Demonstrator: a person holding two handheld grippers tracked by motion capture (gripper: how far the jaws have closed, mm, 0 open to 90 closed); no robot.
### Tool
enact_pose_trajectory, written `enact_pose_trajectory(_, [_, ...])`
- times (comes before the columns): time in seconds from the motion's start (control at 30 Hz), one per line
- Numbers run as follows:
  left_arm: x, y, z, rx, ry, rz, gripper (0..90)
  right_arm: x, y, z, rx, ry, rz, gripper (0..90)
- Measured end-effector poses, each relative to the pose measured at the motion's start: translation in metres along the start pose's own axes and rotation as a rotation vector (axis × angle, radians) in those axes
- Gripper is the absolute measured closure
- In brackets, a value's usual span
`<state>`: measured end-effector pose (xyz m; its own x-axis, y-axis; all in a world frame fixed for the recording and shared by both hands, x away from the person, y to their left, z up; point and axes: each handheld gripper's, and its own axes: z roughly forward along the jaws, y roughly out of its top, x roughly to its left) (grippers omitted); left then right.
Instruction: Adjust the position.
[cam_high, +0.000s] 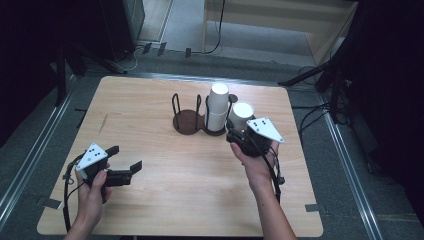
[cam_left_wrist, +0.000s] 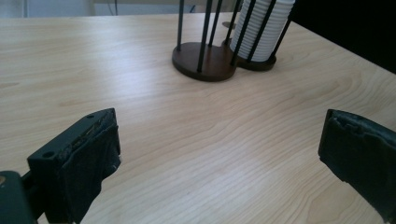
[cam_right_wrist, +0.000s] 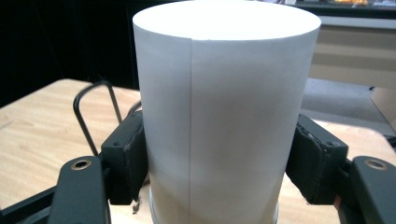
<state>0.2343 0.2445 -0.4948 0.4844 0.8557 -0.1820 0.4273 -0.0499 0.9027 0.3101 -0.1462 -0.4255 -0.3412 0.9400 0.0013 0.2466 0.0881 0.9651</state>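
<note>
One white paper cup (cam_right_wrist: 224, 116) sat clamped between my right gripper's (cam_high: 243, 136) jaws, upside down with its closed base uppermost, their pads pressed on its wall from both sides. I had it raised near the tabletop's (cam_high: 150, 105) far right corner, just beside the wire cup holder (cam_high: 197, 116). My left gripper (cam_high: 124, 165) hung with its jaws wide apart and nothing between them, low over the near left part of the tabletop, well clear of the holder. By my reading the job was partway through: a stack of cups (cam_high: 217, 107) already stood in the holder's right ring, the left ring stood bare, and the cup in my grip was not yet seated anywhere. Whether it belonged on the stack or in the bare ring, I could not tell.
</note>
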Motion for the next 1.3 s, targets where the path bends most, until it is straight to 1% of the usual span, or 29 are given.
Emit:
enact_pose_trajectory(0.03, [-0.003, 0.002, 0.002, 0.0, -0.001, 0.004, 0.0, 0.0, -0.004, 0.0, 0.004, -0.005, -0.009, 29.6])
enact_pose_trajectory(0.1, [-0.007, 0.006, 0.007, 0.004, -0.004, 0.017, 0.0, 0.001, -0.011, 0.001, 0.016, -0.003, -0.006, 29.6])
enact_pose_trajectory(0.23, [-0.017, 0.014, 0.016, 0.007, -0.033, 0.031, 0.0, 0.001, -0.024, 0.001, 0.032, -0.003, -0.017, 29.8])
enact_pose_trajectory(0.3, [-0.022, 0.019, 0.021, 0.016, -0.045, 0.041, 0.0, 0.002, -0.029, 0.0, 0.034, -0.007, -0.034, 29.8])
enact_pose_trajectory(0.37, [-0.027, 0.023, 0.026, 0.025, -0.051, 0.042, 0.0, 0.003, -0.034, -0.001, 0.036, -0.008, -0.048, 29.8])
enact_pose_trajectory(0.47, [-0.035, 0.03, 0.032, 0.024, -0.066, 0.044, 0.0, 0.006, -0.042, -0.003, 0.04, -0.005, -0.068, 29.8])
enact_pose_trajectory(0.57, [-0.043, 0.037, 0.037, 0.02, -0.081, 0.058, 0.0, 0.008, -0.049, -0.005, 0.046, -0.004, -0.093, 29.8])
enact_pose_trajectory(0.6, [-0.043, 0.037, 0.037, 0.02, -0.081, 0.058, 0.0, 0.008, -0.049, -0.005, 0.046, -0.004, -0.093, 29.8])
enact_pose_trajectory(0.63, [-0.047, 0.04, 0.04, 0.024, -0.088, 0.078, 0.0, 0.01, -0.053, -0.007, 0.048, -0.001, -0.105, 29.9])
enact_pose_trajectory(0.67, [-0.047, 0.041, 0.042, 0.027, -0.096, 0.083, 0.0, 0.011, -0.055, -0.009, 0.048, 0.001, -0.111, 29.9])
enact_pose_trajectory(0.73, [-0.044, 0.043, 0.045, 0.038, -0.11, 0.08, 0.0, 0.012, -0.058, -0.011, 0.049, 0.005, -0.128, 29.9])
enact_pose_trajectory(0.83, [-0.042, 0.042, 0.049, 0.039, -0.119, 0.057, 0.0, 0.014, -0.063, -0.016, 0.049, 0.007, -0.153, 29.9])
enact_pose_trajectory(0.87, [-0.042, 0.042, 0.05, 0.042, -0.124, 0.057, 0.0, 0.015, -0.064, -0.018, 0.047, 0.009, -0.163, 29.9])
enact_pose_trajectory(0.9, [-0.044, 0.041, 0.051, 0.05, -0.129, 0.061, 0.0, 0.015, -0.066, -0.019, 0.045, 0.012, -0.169, 29.9])
enact_pose_trajectory(0.97, [-0.047, 0.041, 0.052, 0.07, -0.143, 0.088, 0.0, 0.017, -0.07, -0.021, 0.038, 0.02, -0.176, 30.0])
enact_pose_trajectory(1.0, [-0.048, 0.04, 0.052, 0.079, -0.152, 0.095, 0.0, 0.018, -0.071, -0.021, 0.043, 0.026, -0.194, 29.9])
enact_pose_trajectory(1.03, [-0.048, 0.04, 0.052, 0.084, -0.16, 0.091, 0.0, 0.02, -0.073, -0.021, 0.044, 0.025, -0.217, 30.0])
enact_pose_trajectory(1.07, [-0.048, 0.039, 0.052, 0.084, -0.173, 0.08, 0.0, 0.021, -0.073, -0.021, 0.043, 0.026, -0.227, 30.0])
enact_pose_trajectory(1.1, [-0.048, 0.039, 0.053, 0.084, -0.186, 0.071, 0.0, 0.022, -0.074, -0.022, 0.041, 0.032, -0.227, 30.0])
enact_pose_trajectory(1.13, [-0.048, 0.039, 0.053, 0.085, -0.193, 0.07, 0.0, 0.023, -0.075, -0.022, 0.041, 0.036, -0.226, 30.0])
enact_pose_trajectory(1.2, [-0.052, 0.039, 0.055, 0.092, -0.193, 0.083, 0.0, 0.027, -0.077, -0.022, 0.041, 0.041, -0.238, 30.0])
enact_pose_trajectory(1.3, [-0.06, 0.038, 0.058, 0.11, -0.203, 0.095, 0.0, 0.034, -0.08, -0.021, 0.041, 0.041, -0.28, 30.0])
